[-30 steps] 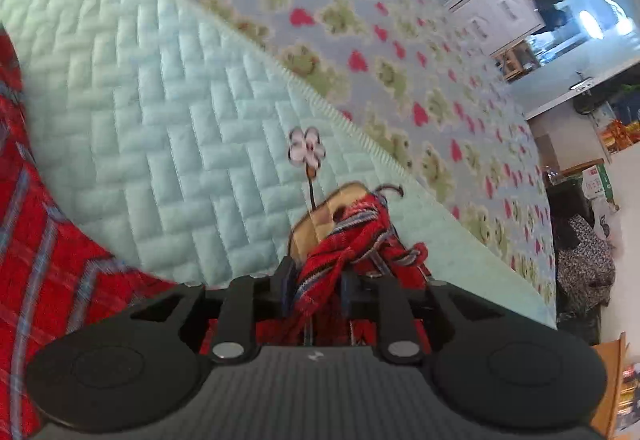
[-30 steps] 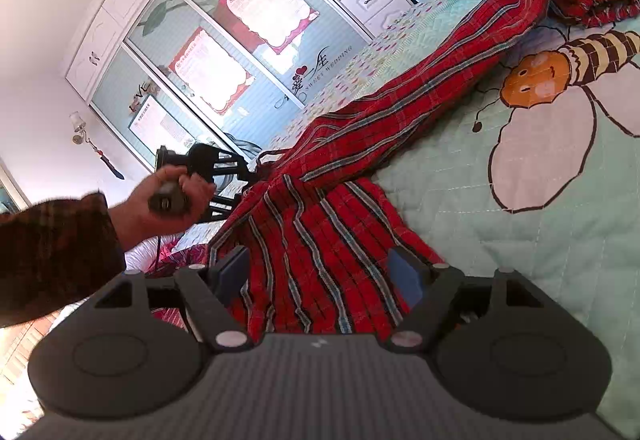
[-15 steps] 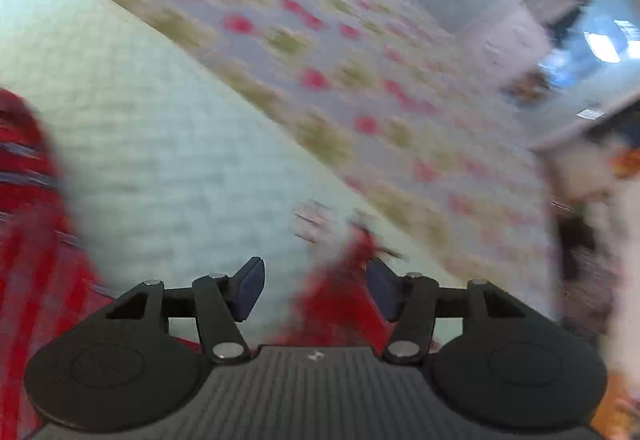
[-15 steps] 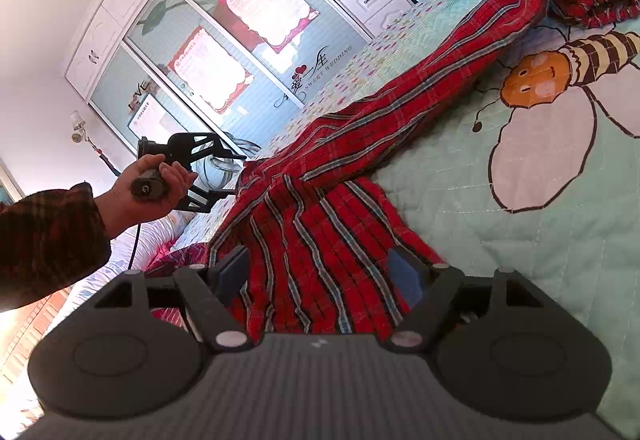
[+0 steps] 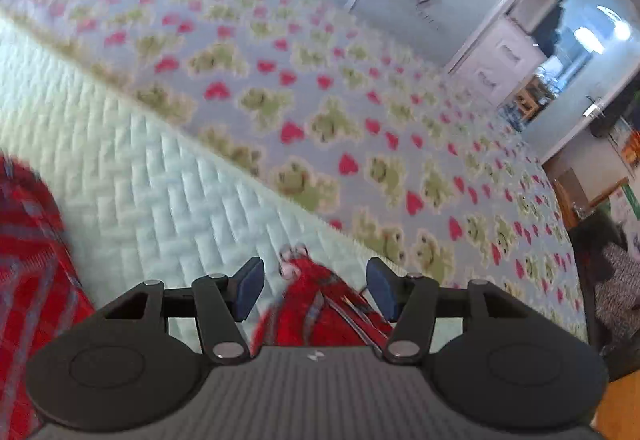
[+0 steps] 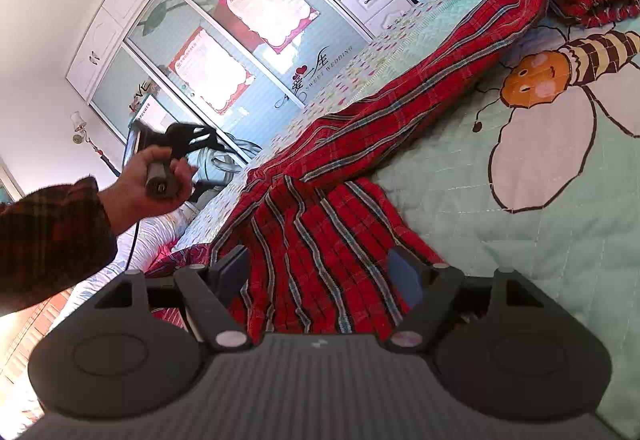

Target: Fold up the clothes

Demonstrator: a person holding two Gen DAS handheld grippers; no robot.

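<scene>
On the glass wardrobe door [image 6: 256, 80] in the right wrist view, the words "SWEET WEDDING" [image 6: 326, 66] can be read, set beside large decorative characters and a pair of red hearts. Further left on the same glass, a red "LOVE" decal [image 6: 139, 101] can be made out. Two red-bordered posters [image 6: 268, 6] are covered in print too small to be read. In the blurred left wrist view nothing legible is shown.

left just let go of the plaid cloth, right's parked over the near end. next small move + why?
Probably close the right gripper on the plaid cloth: its open jaws straddle the near end lying flat on the quilt, while the left gripper, open, hangs clear above the dropped end.
</scene>
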